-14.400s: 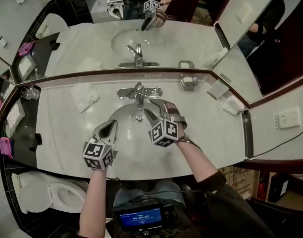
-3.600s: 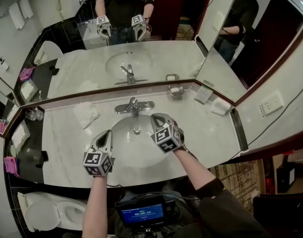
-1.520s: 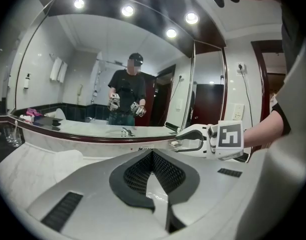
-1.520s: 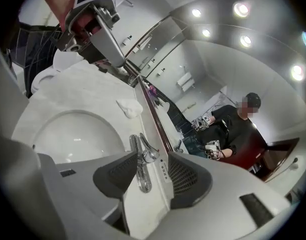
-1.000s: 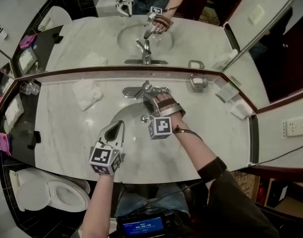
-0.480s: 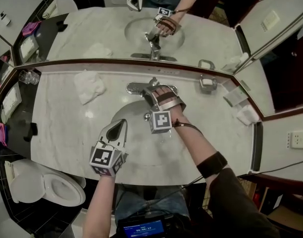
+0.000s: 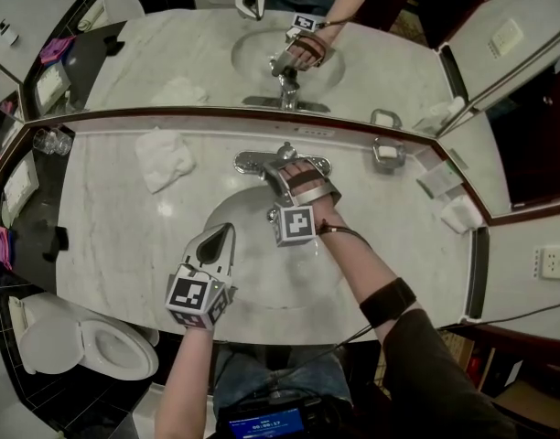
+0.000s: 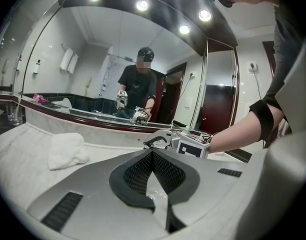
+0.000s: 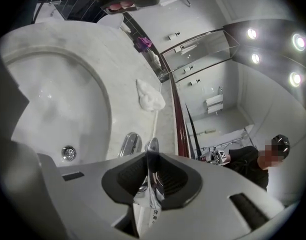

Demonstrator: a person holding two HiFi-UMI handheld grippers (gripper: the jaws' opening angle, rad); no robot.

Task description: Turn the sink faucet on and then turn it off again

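The chrome faucet (image 7: 282, 159) stands behind the white sink basin (image 7: 227, 219) on a marble counter. My right gripper (image 7: 283, 176) reaches over the basin to it. In the right gripper view the faucet's lever (image 9: 152, 151) lies between the jaws of that gripper (image 9: 150, 184), which have just been closing and now press on it. My left gripper (image 7: 220, 236) hovers over the basin's front left rim, shut with nothing in it. The left gripper view shows its own jaws (image 8: 153, 157) together, with the faucet (image 8: 155, 140) and the right gripper's marker cube (image 8: 194, 147) ahead. No water stream shows.
A crumpled white towel (image 7: 167, 159) lies left of the faucet and a soap dish (image 7: 387, 153) right of it. Glasses (image 7: 44, 142) stand at the far left, white boxes (image 7: 459, 214) at the far right. A mirror rises right behind the faucet. The drain (image 9: 68, 153) sits in the basin.
The right gripper has moved forward and down over the basin onto the faucet, and its jaws have closed around the lever. The left gripper has hardly moved.
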